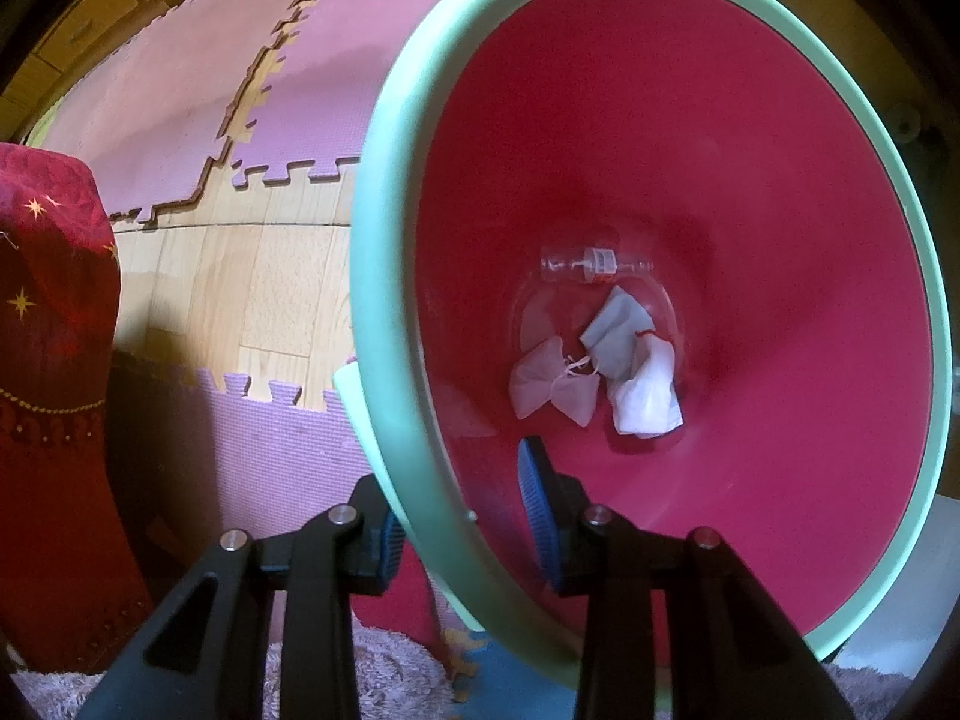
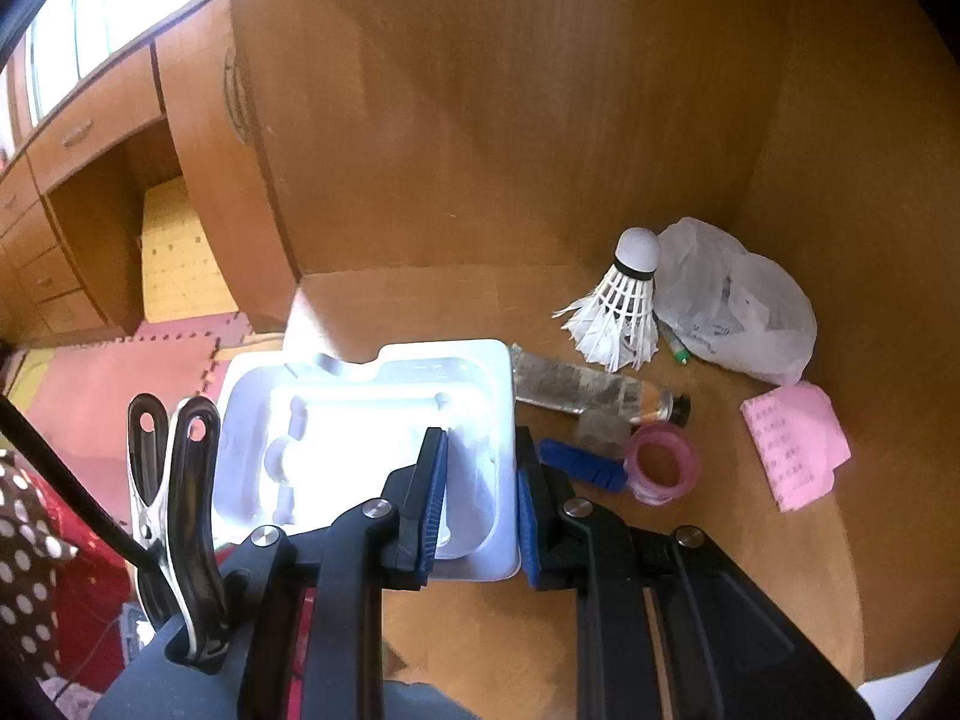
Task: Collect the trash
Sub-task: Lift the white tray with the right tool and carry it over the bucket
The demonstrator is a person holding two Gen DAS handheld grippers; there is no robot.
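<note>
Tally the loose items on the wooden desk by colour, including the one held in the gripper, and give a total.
White: 3, the tray held by the right gripper, shuttlecock, plastic bag
Pink: 2, tape roll, folded paper
Blue: 1, ridged blue piece
Clear: 1, lying bottle
Total: 7

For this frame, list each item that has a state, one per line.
Left hand-held gripper: shut on the bin rim.
Bin: tilted, holding a small bottle and crumpled wrappers.
Right hand-held gripper: shut on the white plastic tray's edge.
White plastic tray: empty, held.
Shuttlecock: cork end up.
</note>
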